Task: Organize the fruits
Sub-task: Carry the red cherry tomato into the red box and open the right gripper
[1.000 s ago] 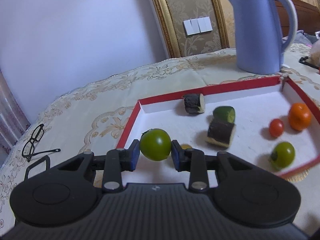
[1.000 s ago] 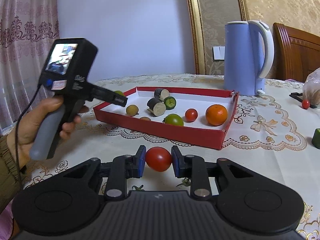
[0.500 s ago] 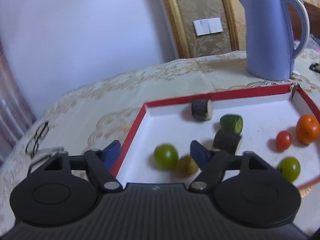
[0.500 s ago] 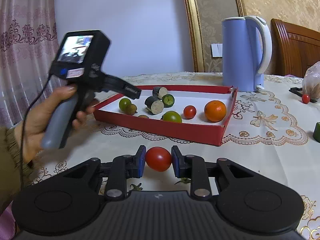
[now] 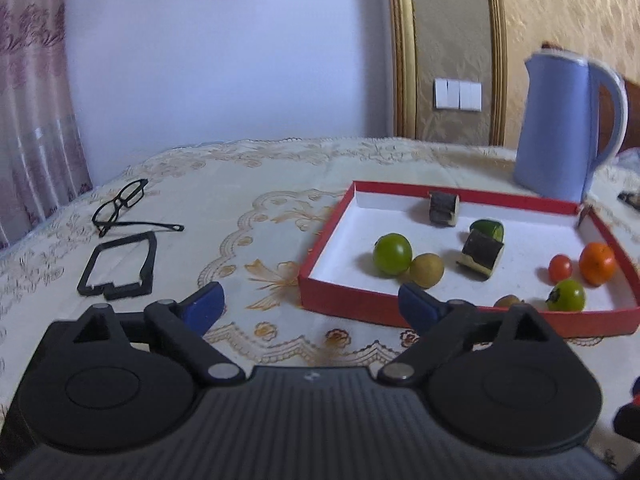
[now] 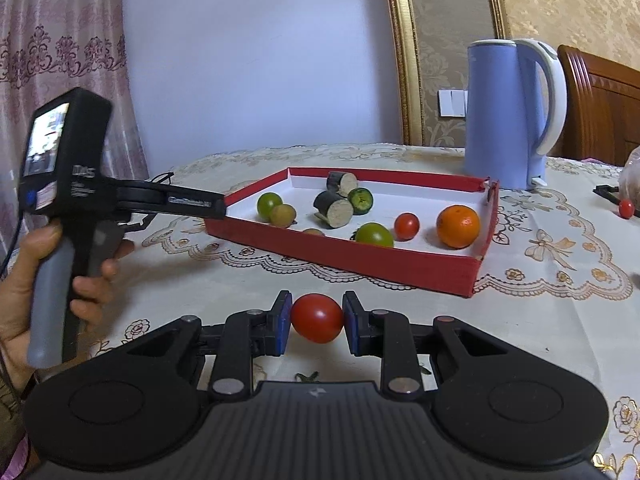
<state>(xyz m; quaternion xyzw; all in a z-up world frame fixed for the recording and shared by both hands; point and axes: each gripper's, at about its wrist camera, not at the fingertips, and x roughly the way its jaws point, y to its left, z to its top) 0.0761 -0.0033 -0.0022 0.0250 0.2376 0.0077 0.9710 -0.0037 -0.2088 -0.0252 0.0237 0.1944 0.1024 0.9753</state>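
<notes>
A red tray (image 5: 360, 312) with a white floor lies on the tablecloth. In it are a green tomato (image 5: 392, 254) touching a yellowish fruit (image 5: 427, 270), eggplant pieces (image 5: 482, 254), an orange (image 5: 597, 263), a small red tomato (image 5: 560, 268) and a second green tomato (image 5: 568, 295). My left gripper (image 5: 310, 300) hovers just outside the tray's near left corner, its jaws opening wide with nothing between them. My right gripper (image 6: 316, 318) is shut on a red tomato (image 6: 316, 318), held above the cloth in front of the tray (image 6: 360, 264).
A blue kettle (image 5: 560, 128) stands behind the tray. Black glasses (image 5: 120, 204) and a black frame (image 5: 120, 264) lie on the cloth at the left. A small red tomato (image 6: 626, 208) rests far right, near a wooden chair (image 6: 600, 108). A hand (image 6: 24, 280) holds the left gripper.
My left gripper let go of the green tomato, which now rests in the tray beside the yellowish fruit. It opened wide and drew back out of the tray. The right gripper stayed put.
</notes>
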